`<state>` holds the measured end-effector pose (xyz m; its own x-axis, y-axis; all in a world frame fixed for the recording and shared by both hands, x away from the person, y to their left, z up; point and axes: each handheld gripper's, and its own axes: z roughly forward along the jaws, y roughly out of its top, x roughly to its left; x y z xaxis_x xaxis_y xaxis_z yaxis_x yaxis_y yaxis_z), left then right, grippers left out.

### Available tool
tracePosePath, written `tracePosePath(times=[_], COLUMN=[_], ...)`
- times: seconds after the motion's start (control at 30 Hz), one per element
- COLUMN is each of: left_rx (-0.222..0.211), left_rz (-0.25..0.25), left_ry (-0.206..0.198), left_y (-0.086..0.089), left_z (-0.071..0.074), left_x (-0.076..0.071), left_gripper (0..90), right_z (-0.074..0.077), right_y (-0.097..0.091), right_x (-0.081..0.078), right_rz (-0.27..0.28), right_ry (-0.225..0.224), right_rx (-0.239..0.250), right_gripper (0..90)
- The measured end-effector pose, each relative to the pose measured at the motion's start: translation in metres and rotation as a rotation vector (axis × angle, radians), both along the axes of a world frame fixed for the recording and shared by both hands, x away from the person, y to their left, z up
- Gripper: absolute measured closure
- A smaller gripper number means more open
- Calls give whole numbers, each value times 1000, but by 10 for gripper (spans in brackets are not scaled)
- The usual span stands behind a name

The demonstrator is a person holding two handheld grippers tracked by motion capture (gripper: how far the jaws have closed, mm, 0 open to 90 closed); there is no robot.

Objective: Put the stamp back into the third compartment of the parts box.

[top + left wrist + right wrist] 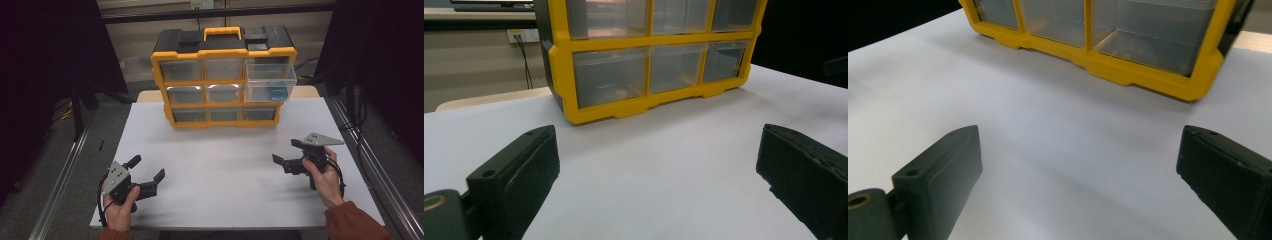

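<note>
White tabletop (pixel 225 175) bare up front, both grippers — left gripper (pixel 146 176), right gripper (pixel 288 154) — held jaws apart, nothing gripped; pulled-out drawer (pixel 271 80) of yellow organizer (pixel 223 75) judged next, reach needed.

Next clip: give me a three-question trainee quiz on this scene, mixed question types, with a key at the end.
1. True or false: the left gripper holds a drawer.
2. Which drawer of the yellow organizer is pulled out? A) top right B) middle left C) bottom centre
3. Fill in: both grippers are over the white ___.

Key:
1. False. Its fingers are spread with nothing between them; the right gripper is open and empty too.
2. A. The top right drawer sticks out towards the person, with a blue item inside.
3. Table.
</note>
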<state>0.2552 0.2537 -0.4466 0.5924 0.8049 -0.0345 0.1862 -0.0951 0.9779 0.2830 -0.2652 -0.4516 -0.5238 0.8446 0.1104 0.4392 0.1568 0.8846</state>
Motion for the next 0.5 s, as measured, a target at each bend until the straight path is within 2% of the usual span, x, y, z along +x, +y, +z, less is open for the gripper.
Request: tracePosePath(times=[0.07,0.1,0.13,0.17,0.2,0.27,0.33,0.43,0.47,0.5], left_rx=[-4,-9,-10,-10,-13,-12,-9,3,-6,-4], left_rz=[-9,-7,2,2,-11,3,-1,6,-2,14], left_ry=[-1,4,14,14,18,13,12,11,16,14], left_y=[1,2,2,2,2,1,1,1,1,2], left_z=[-1,-1,-2,-2,-2,-2,-2,-3,-3,-3], left_x=[1,1,1,1,2,1,1,1,1,1], left_gripper=[36,36,36,36,36,36,36,36,36,36], right_z=[-1,-2,-2,-2,-2,0,1,-2,-3,-4], right_y=[0,-1,-2,-2,-2,-2,-4,-7,-8,-10], right_x=[-2,-7,-17,-17,-20,-29,-35,-43,-45,-48], right_rz=[-7,-19,-51,-51,-61,-86,-108,-107,-121,-127], right_ry=[-5,-20,-56,-56,-77,-107,-140,-128,-135,-138], right_rx=[-2,1,10,10,14,39,26,34,25,32], right_gripper=[49,50,50,50,50,50,51,50,52,53])
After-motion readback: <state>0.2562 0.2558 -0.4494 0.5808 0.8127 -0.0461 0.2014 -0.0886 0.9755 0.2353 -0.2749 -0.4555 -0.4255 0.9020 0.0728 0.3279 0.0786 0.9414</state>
